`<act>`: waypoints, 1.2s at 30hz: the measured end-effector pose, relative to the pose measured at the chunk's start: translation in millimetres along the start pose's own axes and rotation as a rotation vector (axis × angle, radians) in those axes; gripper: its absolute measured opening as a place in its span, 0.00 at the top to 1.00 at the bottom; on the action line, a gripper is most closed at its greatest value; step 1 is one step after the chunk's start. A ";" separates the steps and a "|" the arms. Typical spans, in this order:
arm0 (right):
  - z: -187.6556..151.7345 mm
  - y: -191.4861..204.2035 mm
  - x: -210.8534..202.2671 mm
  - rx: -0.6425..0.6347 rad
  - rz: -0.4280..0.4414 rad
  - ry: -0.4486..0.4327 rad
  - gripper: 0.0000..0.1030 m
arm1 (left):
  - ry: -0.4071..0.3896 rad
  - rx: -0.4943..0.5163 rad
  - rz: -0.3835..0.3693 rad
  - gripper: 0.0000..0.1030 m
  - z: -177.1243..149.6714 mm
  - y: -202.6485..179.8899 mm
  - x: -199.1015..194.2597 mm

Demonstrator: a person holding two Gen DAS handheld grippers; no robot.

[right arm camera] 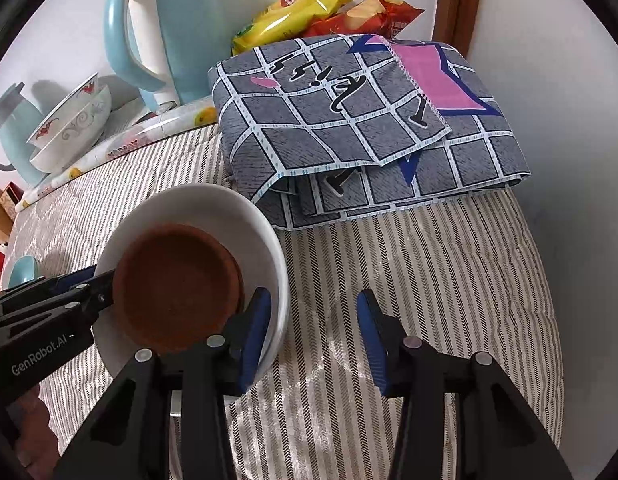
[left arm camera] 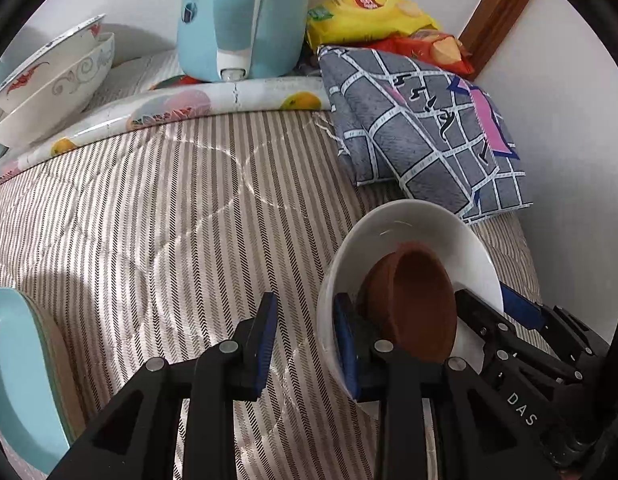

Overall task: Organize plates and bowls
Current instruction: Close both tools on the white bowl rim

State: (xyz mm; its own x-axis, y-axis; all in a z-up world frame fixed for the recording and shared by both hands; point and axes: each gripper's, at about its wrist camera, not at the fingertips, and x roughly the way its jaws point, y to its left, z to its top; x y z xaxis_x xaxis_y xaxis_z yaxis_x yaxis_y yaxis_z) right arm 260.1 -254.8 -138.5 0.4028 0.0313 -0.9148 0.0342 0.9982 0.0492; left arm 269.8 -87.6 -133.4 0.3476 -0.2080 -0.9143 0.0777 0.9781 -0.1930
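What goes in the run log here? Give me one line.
left gripper: open, astride white bowl rim | right gripper: open, astride opposite rim | brown bowl: inside white bowl | underneath: striped cloth

Left gripper (left arm camera: pixel 305 344) angled steeply down, blue-padded jaws parted. Right gripper (right arm camera: pixel 315 340) angled steeply down beside it, jaws parted wider. Grippers converge close together, fingers nearly meeting.

Bkgd: striped cloth surface against white wall.
Striped quilted cover (right arm camera: pixel 449 280) spans near area; white wall (right arm camera: pixel 69 20) at far side; brown wood trim (right arm camera: pixel 461 4) far right corner. Even light, soft shadows.
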 end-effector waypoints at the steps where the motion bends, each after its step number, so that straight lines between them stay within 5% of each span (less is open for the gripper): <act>1: -0.2 0.5 0.2 -0.001 -0.005 -0.001 0.57 | 0.003 0.002 0.002 0.73 0.2 -1.1 1.7; 27: -0.4 -15.0 13.1 0.068 0.117 0.025 0.53 | -0.031 -0.022 0.013 0.67 -0.2 2.6 8.4; 30: -1.5 -14.3 11.7 0.069 0.130 0.014 0.60 | -0.021 -0.045 -0.014 0.70 0.2 6.5 9.7; 32: -1.0 -11.3 12.2 0.074 0.146 0.009 0.73 | -0.019 -0.046 -0.027 0.73 -0.4 5.8 9.6; 36: -2.0 -3.4 8.9 0.068 0.172 -0.007 0.87 | -0.028 -0.023 -0.032 0.89 -1.8 -3.0 8.8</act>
State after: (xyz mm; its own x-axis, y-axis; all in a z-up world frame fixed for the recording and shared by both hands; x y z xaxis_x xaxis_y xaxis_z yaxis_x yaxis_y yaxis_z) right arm 261.7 -257.8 -147.6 0.4145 0.2006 -0.8877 0.0257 0.9724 0.2317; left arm 270.9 -92.4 -141.6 0.3709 -0.2393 -0.8973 0.0676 0.9706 -0.2309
